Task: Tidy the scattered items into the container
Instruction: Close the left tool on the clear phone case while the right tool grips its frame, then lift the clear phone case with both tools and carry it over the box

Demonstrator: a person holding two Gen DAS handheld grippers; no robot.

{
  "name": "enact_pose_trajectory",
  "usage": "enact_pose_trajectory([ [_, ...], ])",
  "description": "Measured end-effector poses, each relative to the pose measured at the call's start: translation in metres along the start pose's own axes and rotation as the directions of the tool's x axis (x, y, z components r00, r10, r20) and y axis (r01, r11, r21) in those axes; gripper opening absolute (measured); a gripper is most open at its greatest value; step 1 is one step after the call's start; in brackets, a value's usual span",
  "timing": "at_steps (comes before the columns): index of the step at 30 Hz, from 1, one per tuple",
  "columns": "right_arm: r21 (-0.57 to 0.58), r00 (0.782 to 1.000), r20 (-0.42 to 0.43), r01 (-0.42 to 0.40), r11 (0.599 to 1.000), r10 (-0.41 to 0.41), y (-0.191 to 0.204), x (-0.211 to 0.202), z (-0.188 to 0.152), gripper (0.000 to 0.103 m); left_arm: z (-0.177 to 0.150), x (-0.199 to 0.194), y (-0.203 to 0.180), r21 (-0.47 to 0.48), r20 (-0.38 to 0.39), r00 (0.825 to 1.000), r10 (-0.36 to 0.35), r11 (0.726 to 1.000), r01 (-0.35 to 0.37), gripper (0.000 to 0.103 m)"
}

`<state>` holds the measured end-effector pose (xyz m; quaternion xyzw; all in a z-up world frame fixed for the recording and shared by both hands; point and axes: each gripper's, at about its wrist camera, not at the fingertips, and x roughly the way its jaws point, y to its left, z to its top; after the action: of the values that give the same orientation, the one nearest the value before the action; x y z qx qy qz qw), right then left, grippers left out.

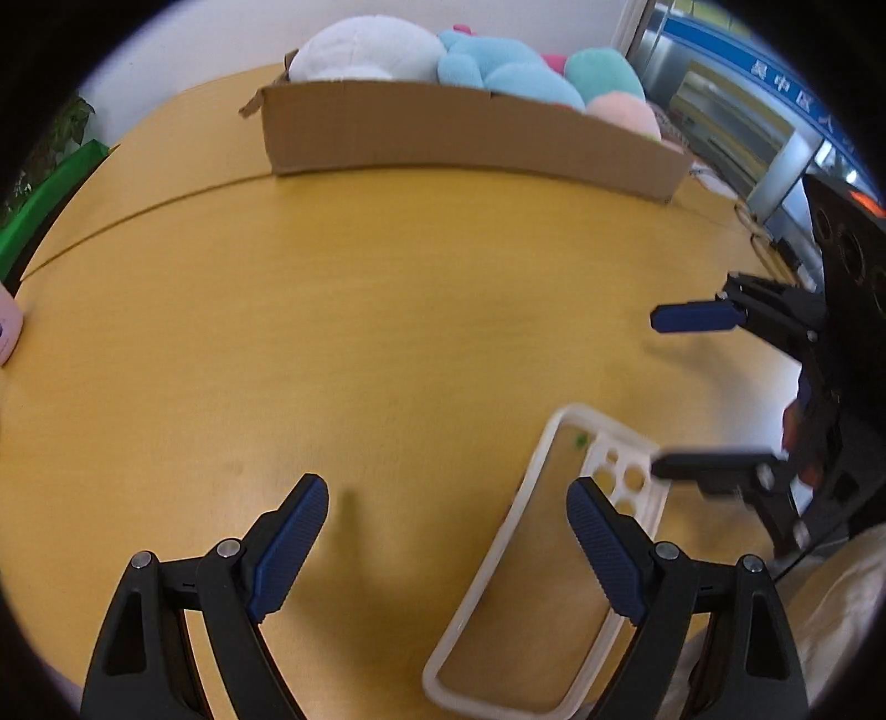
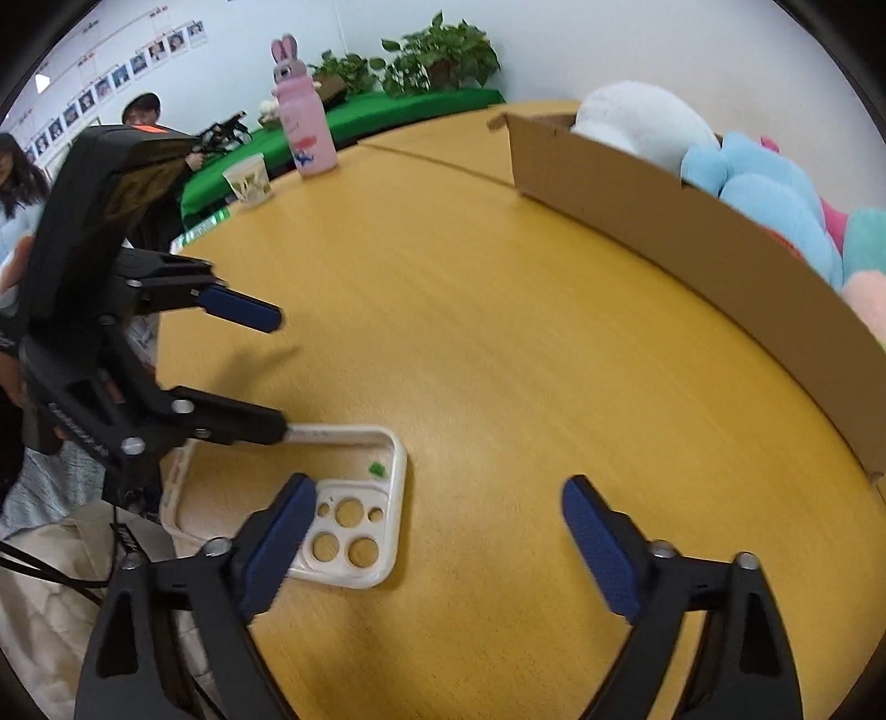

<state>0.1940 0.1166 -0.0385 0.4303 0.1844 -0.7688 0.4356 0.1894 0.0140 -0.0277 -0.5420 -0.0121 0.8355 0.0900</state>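
Note:
A clear white phone case lies flat on the wooden table, its camera-hole end towards the right gripper. My left gripper hangs open just above the table; its right finger overlaps the case, and only bare wood shows between its fingers. My right gripper is open too, its left finger over the case's camera end. The cardboard box stands at the far side, holding a white plush and a blue plush.
A pink rabbit-eared bottle and a paper cup stand near the table's far left edge. Behind them are a green cloth and potted plants. People stand at the left. The case lies close to the table's near edge.

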Motion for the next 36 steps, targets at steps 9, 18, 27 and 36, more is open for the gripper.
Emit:
enact_pose_trajectory([
  [9,0.05,0.997,-0.021,0.071,0.996,-0.07,-0.018,0.003,-0.008,0.015,-0.027,-0.005,-0.003,-0.027,-0.017,0.999,0.028,0.999,-0.029,0.042],
  [18,0.117,0.995,-0.014,0.1,0.988,-0.099,-0.036,-0.001,-0.007,0.014,-0.014,0.008,-0.024,-0.002,-0.008,1.0,-0.017,1.0,0.017,0.008],
  [27,0.117,0.996,-0.016,0.094,0.989,-0.093,-0.039,-0.003,-0.006,0.006,0.0,0.01,-0.02,-0.01,-0.029,1.0,-0.007,1.0,0.006,0.008],
  [36,0.18,0.994,0.027,0.103,0.978,-0.11,-0.054,-0.019,-0.008,0.006,0.014,0.007,-0.028,0.014,0.005,0.999,-0.031,0.999,0.031,0.008],
])
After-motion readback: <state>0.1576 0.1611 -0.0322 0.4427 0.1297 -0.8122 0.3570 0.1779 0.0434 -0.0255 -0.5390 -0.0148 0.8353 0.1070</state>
